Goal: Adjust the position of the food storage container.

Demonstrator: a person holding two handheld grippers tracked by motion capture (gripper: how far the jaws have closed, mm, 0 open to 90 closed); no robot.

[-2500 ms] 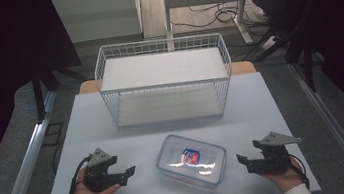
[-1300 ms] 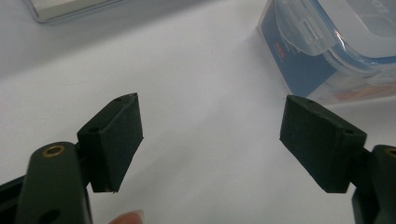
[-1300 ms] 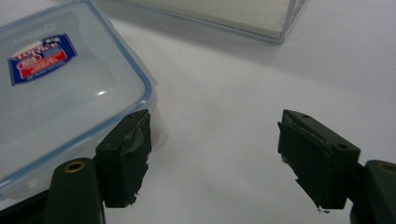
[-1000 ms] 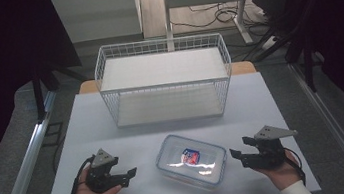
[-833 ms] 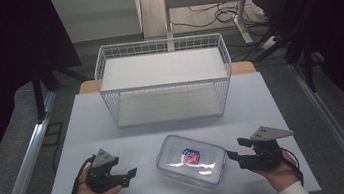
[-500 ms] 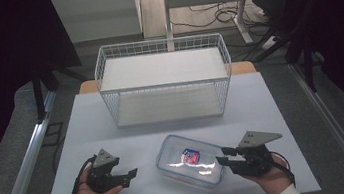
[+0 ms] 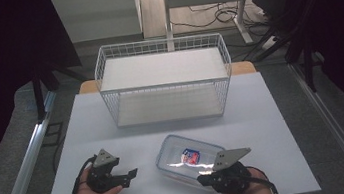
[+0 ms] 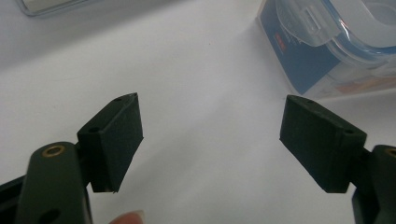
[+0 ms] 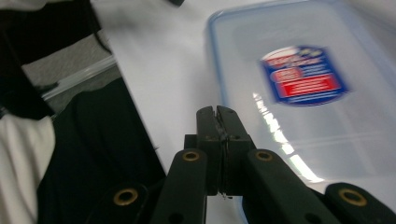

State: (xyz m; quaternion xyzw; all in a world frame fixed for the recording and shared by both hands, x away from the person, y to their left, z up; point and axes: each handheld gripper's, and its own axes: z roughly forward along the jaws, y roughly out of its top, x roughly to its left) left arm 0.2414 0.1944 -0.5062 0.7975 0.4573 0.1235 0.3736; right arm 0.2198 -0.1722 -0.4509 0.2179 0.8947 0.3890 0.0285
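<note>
Hand-held gripper (image 9: pixel 218 112) (closed) beside container (image 9: pixel 299 93).

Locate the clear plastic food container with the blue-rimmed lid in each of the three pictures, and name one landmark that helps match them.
High view: the container lies low and centre-right on the white table, in front of the wire basket.
Left gripper view: top right corner, beyond the open jaws.
Right gripper view: upper right, past the shut jaws.
Shared landmark: the white table.
</note>
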